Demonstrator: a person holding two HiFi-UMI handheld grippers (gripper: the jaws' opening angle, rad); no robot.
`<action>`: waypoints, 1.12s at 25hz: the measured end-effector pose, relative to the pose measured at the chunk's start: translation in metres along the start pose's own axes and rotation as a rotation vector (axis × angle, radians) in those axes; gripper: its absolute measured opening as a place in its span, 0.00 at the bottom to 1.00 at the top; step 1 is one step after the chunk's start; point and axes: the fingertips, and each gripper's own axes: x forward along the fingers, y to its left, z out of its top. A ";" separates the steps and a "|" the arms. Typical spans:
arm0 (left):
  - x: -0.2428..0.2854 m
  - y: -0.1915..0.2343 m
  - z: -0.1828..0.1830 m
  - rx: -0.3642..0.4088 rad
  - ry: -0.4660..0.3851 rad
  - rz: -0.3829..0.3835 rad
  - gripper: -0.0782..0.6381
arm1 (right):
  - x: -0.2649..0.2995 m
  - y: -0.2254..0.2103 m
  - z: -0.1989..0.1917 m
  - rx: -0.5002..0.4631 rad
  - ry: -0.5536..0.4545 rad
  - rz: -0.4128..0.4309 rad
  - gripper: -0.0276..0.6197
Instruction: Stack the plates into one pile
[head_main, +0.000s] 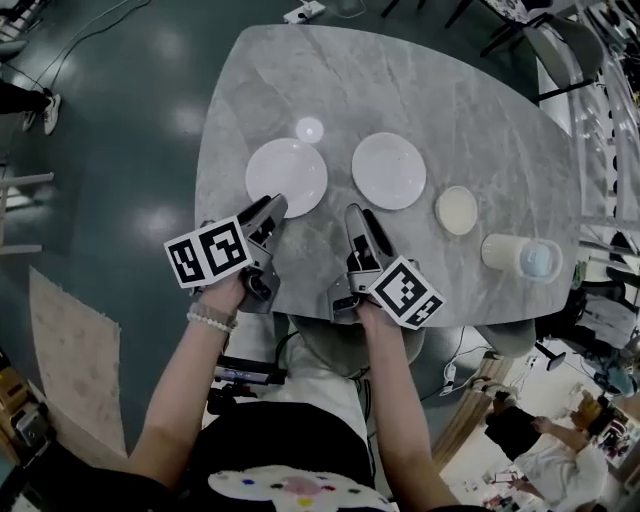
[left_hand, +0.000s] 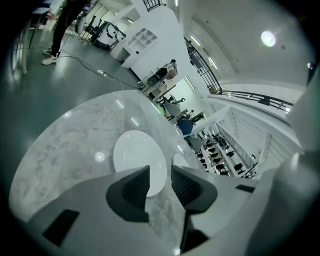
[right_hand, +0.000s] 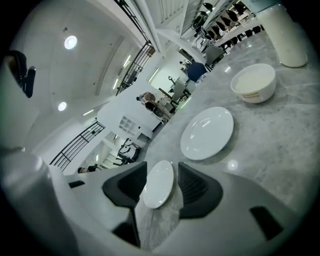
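Observation:
Two white plates lie side by side on the grey marble table (head_main: 480, 120): the left plate (head_main: 287, 176) and the right plate (head_main: 389, 170). My left gripper (head_main: 272, 208) hovers at the left plate's near rim, open and empty; its own view shows that plate (left_hand: 137, 157) just beyond the jaws (left_hand: 161, 181). My right gripper (head_main: 355, 214) is below the gap between the plates, open and holding nothing. In the right gripper view the left plate (right_hand: 159, 183) shows through the gap of the jaws (right_hand: 161, 186), and the right plate (right_hand: 207, 132) lies farther right.
A small white bowl (head_main: 457, 210) (right_hand: 253, 82) sits right of the plates, and a tall white cup (head_main: 520, 255) (right_hand: 282, 35) stands beyond it near the table's right edge. The table's near edge runs just under both grippers.

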 end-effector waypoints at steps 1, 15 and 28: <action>-0.004 0.005 -0.001 -0.008 -0.004 0.007 0.29 | 0.000 0.003 -0.004 -0.011 0.011 0.008 0.35; -0.018 0.055 -0.012 -0.196 -0.033 0.049 0.31 | -0.010 0.017 -0.044 -0.066 0.103 0.020 0.34; -0.002 0.059 -0.011 -0.268 -0.028 0.014 0.31 | -0.018 0.012 -0.061 -0.061 0.124 0.010 0.34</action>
